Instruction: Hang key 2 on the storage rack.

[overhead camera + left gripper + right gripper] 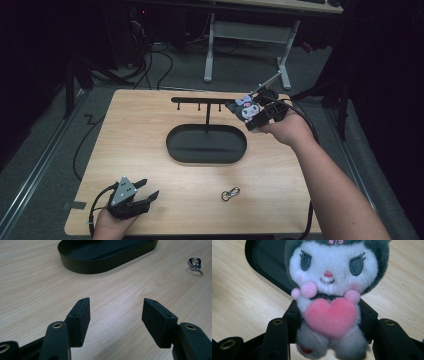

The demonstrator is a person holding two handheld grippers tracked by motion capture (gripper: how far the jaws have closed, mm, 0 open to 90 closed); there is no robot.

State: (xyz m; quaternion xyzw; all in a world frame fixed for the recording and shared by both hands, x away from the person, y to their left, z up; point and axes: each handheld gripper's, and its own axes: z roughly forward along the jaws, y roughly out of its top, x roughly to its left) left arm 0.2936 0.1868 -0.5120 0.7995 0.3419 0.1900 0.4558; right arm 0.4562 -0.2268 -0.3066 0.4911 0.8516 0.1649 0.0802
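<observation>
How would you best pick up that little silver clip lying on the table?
The clip lies flat on the bare wood of the table, apart from the black tray, so come straight down from above. It is longer than wide: I would close the jaws across its narrow middle, not end to end. The open left hand-held gripper is nearer to it.

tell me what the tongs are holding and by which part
The right tongs grip the plush toy by the sides of its body; the left tongs are open and hold nothing.
</observation>
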